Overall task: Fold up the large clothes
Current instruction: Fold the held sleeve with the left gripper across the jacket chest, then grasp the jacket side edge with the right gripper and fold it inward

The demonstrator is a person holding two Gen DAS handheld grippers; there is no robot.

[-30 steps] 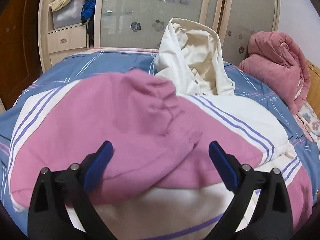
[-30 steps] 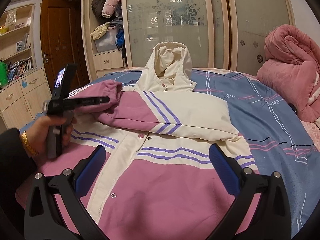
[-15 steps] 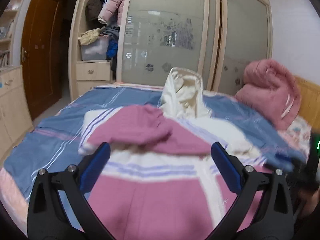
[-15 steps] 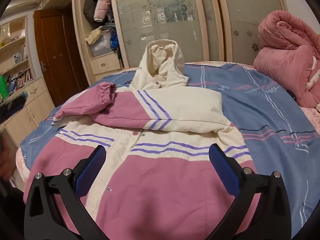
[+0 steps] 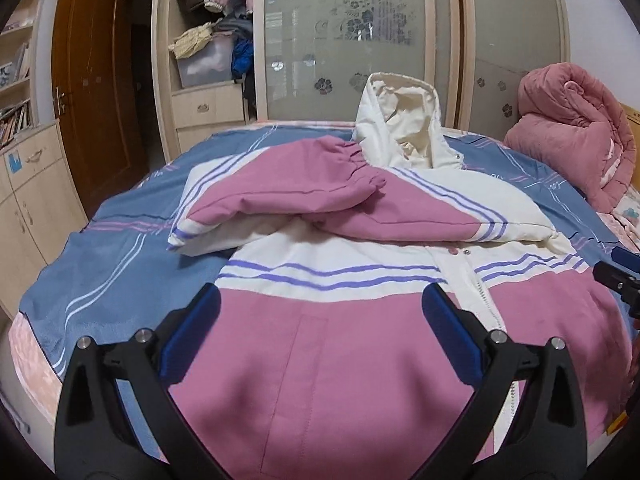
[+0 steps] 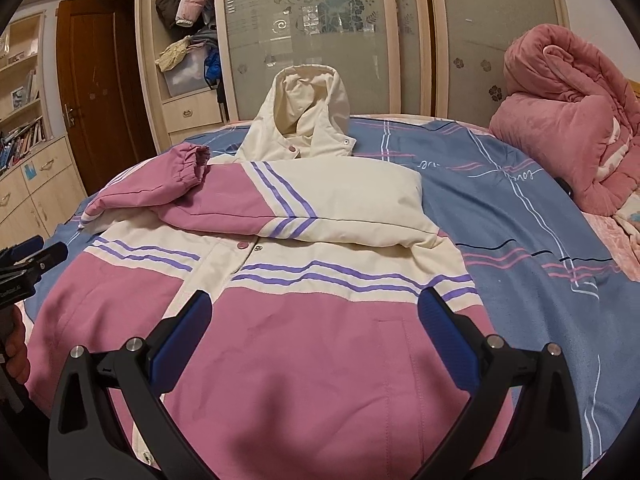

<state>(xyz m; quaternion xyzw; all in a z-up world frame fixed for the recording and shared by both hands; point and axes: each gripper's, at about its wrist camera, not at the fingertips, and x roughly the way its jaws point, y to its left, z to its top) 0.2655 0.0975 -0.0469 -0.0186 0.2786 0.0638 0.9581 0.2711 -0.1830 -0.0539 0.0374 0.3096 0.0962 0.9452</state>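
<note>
Matt padded cloth jacket [image 5: 332,364] on a soft cotton bedsheet [image 6: 520,216]; frosted glass wardrobe doors [image 5: 344,40].

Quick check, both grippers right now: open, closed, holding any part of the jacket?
Left gripper: open, holding nothing, above the jacket near its hem.
Right gripper: open, holding nothing, also above the jacket's lower front.

Jacket [image 6: 304,344], pink-and-cream, sleeves crossed over chest; bed [image 6: 520,216]; right gripper [image 6: 316,332] gaping, 6 o'clock; pink quilt [image 6: 560,128], 2 o'clock.
</note>
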